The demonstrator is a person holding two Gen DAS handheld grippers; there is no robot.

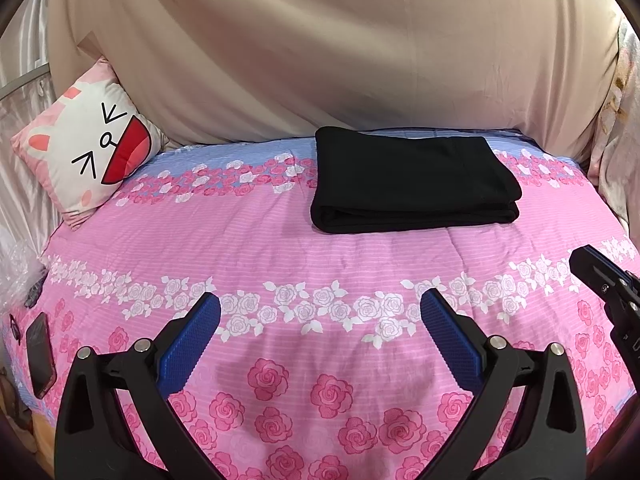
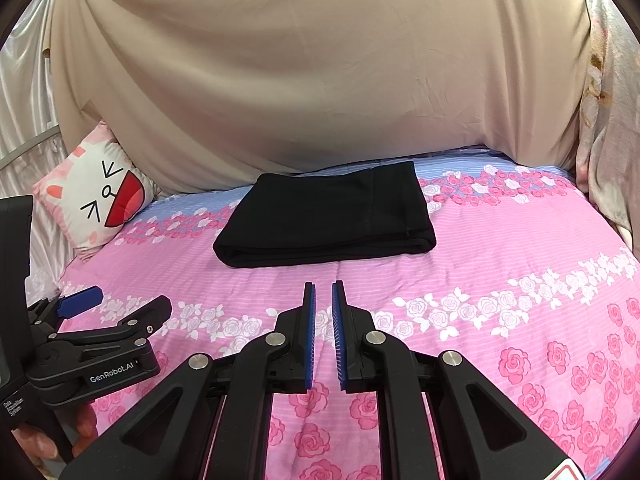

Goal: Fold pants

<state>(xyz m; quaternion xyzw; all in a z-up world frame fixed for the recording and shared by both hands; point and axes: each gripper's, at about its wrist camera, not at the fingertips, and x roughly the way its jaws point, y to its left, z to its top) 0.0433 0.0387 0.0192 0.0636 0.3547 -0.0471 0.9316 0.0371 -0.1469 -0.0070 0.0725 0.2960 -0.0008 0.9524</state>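
The black pants (image 1: pixel 414 182) lie folded into a neat flat pile on the bed (image 1: pixel 280 248), toward the far side, close to the big tan cloth (image 1: pixel 320 48) that hangs behind the bed. The folded edge faces the near side. Nothing touches the pants.

The left claw (image 1: pixel 320 312) hangs over the near part of the bed with its 2 blue pads (image 1: pixel 450 336) far apart (wide open, with nothing between them). The right claw (image 2: pixel 323 292) is also over the near part of the bed, well apart from the pants. Its 2 pads are almost together, with just a thin gap, and they hold nothing.

A pillow (image 1: pixel 90 152) with a cartoon face leans at the far left of the bed. A phone (image 1: pixel 40 360) lies at the near left edge. Fingertips (image 2: pixel 86 426) of a hand show under the left claw's handle.
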